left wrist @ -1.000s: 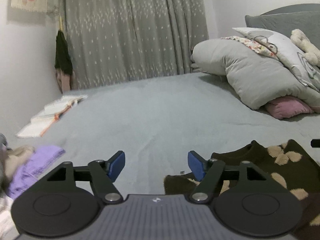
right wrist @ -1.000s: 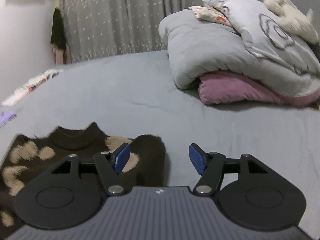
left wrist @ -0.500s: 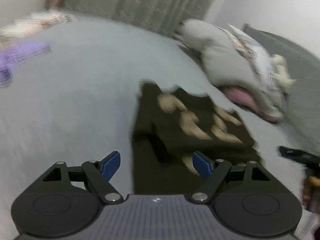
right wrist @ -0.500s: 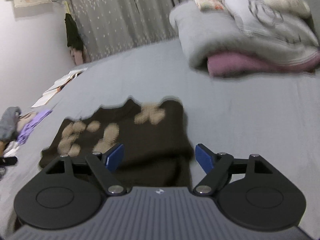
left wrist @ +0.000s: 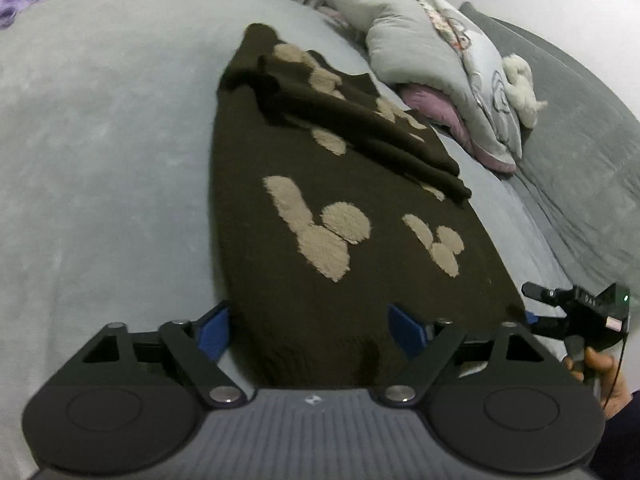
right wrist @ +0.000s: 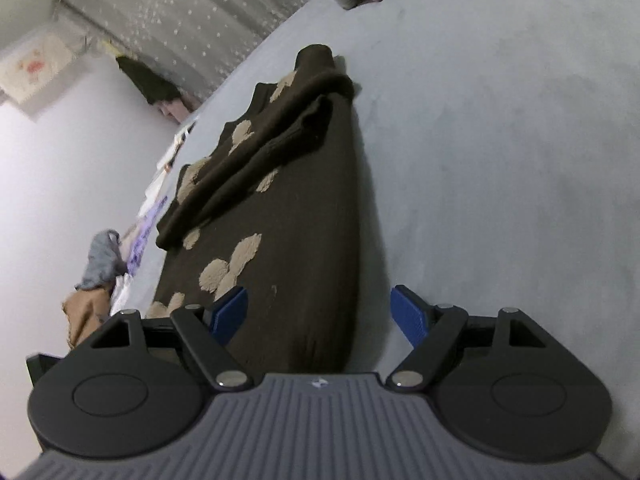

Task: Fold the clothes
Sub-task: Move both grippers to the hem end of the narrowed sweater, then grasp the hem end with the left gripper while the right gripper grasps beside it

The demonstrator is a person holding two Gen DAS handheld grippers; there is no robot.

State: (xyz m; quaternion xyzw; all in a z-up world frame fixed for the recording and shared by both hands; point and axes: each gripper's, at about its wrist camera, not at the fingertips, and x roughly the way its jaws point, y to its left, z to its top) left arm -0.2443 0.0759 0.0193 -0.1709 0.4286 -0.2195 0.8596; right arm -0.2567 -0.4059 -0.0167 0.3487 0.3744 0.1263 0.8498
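A: What is biggest here?

B: The bed [left wrist: 100, 140], under a grey sheet. The brown sweater [left wrist: 320, 208] lies spread flat on it, hem toward both cameras, with one sleeve [left wrist: 360, 128] folded slantwise across its chest. Beyond the sweater's far end, bedding [left wrist: 432, 64] is heaped at the head of the bed.

A: And the hands?

B: The left gripper [left wrist: 308, 328] tilts down at the sweater's near hem. Its jaws have just been opening and stand wide; the hem's corner lies between them, but the blue pads [left wrist: 214, 330] do not press on it. The right gripper [right wrist: 320, 314] tilts down at the hem's other corner, rolled so the bed looks slanted. Its jaws have widened too and stand apart; the sweater's edge runs between them, with bare sheet beside one pad. Neither grips the cloth.

A: Is a hand visible?

B: In the left view, beside the hem, a hand [left wrist: 600, 376] grasps the right tool's handle.

A: Anything smaller?

B: Loose clothes [right wrist: 104, 264] lie beside the sweater, toward the wall.
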